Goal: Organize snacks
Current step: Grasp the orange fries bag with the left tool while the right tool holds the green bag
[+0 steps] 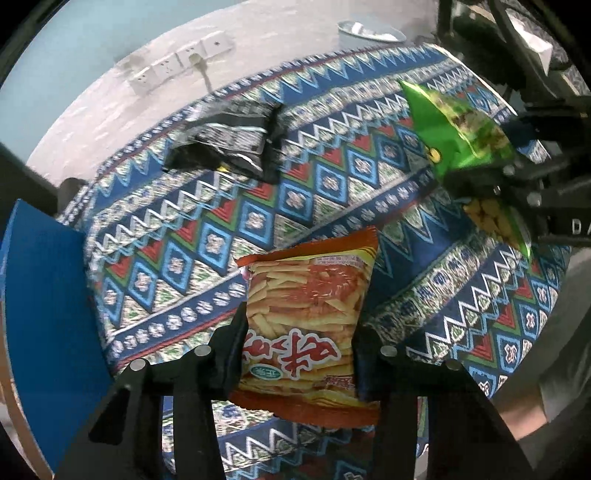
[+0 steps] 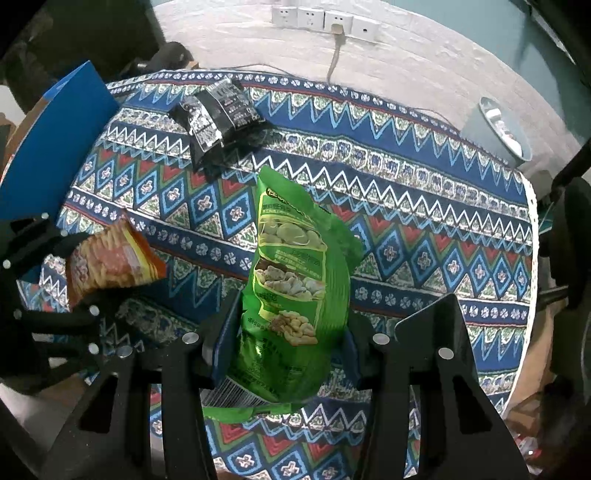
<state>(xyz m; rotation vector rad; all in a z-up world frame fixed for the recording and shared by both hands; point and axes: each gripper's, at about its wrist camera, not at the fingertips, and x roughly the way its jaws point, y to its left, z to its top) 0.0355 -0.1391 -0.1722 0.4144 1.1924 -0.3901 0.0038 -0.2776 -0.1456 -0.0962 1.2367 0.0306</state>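
A patterned cloth (image 2: pixel 424 192) covers the counter. Left claw (image 1: pixel 299 354) clamps the orange bag (image 1: pixel 306 325); right claw (image 2: pixel 284 332) clamps the green bag (image 2: pixel 291 280). Beyond lie black packets (image 2: pixel 218 114) and wall sockets (image 2: pixel 325 18).

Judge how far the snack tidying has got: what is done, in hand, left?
Done: nothing visibly put away. In hand: left gripper grips the orange packet; right gripper grips the green bag. Left: black packets lie on the tablecloth.
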